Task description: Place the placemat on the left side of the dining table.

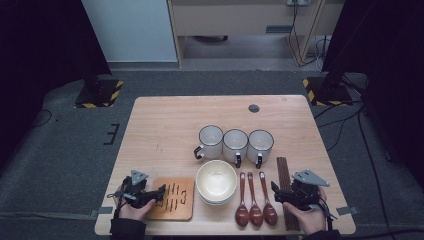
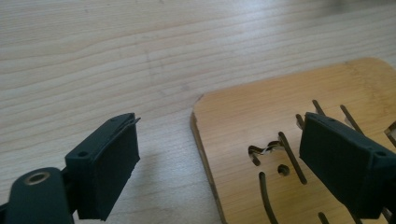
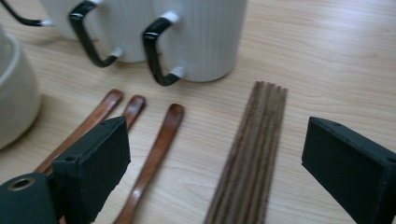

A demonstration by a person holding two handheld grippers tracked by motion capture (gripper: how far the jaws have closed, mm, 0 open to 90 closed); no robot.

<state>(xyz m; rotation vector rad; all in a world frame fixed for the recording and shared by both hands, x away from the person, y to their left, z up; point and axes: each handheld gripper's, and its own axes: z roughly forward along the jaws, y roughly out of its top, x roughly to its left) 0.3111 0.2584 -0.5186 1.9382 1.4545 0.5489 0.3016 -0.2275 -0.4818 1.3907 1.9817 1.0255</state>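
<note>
High view: the wooden trivet (image 1: 172,199) is seen just left of the bowl (image 1: 216,181) at the counter's (image 1: 165,125) near edge, straddled by the open, empty left gripper (image 1: 161,192). Its near-left edge should be taken squarely between the pads before lifting, while the right gripper (image 1: 274,191), likewise open and empty, is kept right of the bowl above the chopsticks (image 1: 285,175).

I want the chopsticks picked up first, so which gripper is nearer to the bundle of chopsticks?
Right. The right gripper hovers open over the chopsticks at the table's right side; the left gripper is far across, by the wooden board.

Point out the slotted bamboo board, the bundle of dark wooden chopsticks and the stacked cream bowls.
slotted bamboo board (image 2: 243,116), left gripper view, bare corner.
bundle of dark wooden chopsticks (image 3: 254,154), right gripper view, mid-length.
stacked cream bowls (image 1: 216,180), high view, inside.
</note>
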